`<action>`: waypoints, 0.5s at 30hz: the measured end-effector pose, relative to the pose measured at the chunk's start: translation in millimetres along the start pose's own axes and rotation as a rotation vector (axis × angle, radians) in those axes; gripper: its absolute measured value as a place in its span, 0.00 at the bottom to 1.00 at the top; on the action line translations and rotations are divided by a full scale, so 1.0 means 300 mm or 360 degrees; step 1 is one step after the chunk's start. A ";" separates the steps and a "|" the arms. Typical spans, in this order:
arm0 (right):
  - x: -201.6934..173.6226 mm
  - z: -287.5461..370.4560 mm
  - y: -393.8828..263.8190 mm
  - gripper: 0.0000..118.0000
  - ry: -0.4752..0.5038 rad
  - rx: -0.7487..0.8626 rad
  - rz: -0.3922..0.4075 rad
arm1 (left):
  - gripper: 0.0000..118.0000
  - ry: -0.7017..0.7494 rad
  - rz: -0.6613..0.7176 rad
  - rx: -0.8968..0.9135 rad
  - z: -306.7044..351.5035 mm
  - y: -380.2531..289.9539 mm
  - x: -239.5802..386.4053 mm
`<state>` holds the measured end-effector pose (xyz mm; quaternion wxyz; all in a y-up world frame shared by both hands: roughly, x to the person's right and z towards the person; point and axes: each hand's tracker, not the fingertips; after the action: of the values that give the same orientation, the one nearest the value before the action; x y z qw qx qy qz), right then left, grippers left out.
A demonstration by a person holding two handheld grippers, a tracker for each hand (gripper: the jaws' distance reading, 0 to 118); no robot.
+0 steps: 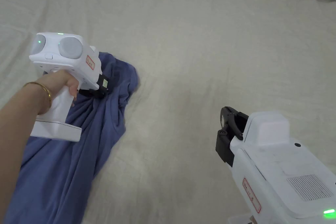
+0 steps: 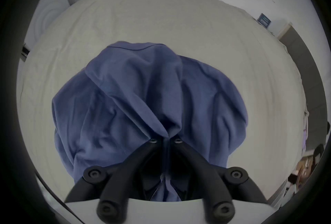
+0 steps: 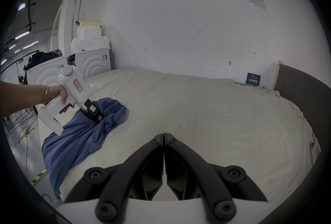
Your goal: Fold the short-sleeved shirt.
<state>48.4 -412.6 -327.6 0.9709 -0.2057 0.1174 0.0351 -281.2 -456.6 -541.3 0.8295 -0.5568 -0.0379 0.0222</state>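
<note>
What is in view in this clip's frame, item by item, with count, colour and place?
shirt: one, blue, bunched on the bed's near left part, one end trailing over the edge.
bed sheet: one, beige, wrinkled, covering the bed.
headboard: one, dark grey, at the bed's right end in the right gripper view.
washing machines: two, white, by the wall beyond the bed.
foam blocks: a white stack on top of one machine.
cables: dark, loose on the floor left of the bed.
left tool: one, white body, black jaws shut on a pinch of the shirt.
right tool: one, white body, black jaws shut with nothing between them, above bare sheet.
hand: one, holding the left tool, with a gold bangle on the wrist.
</note>
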 end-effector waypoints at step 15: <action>0.023 0.223 0.069 0.00 -0.0021 0.0147 0.0003 | 0.00 0.0234 0.0149 0.0707 0.332 -0.191 0.087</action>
<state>66.9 -366.3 -277.8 0.9801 -0.1604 0.1126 0.0318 -264.2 -384.3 -449.7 0.9303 -0.3618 0.0542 0.0279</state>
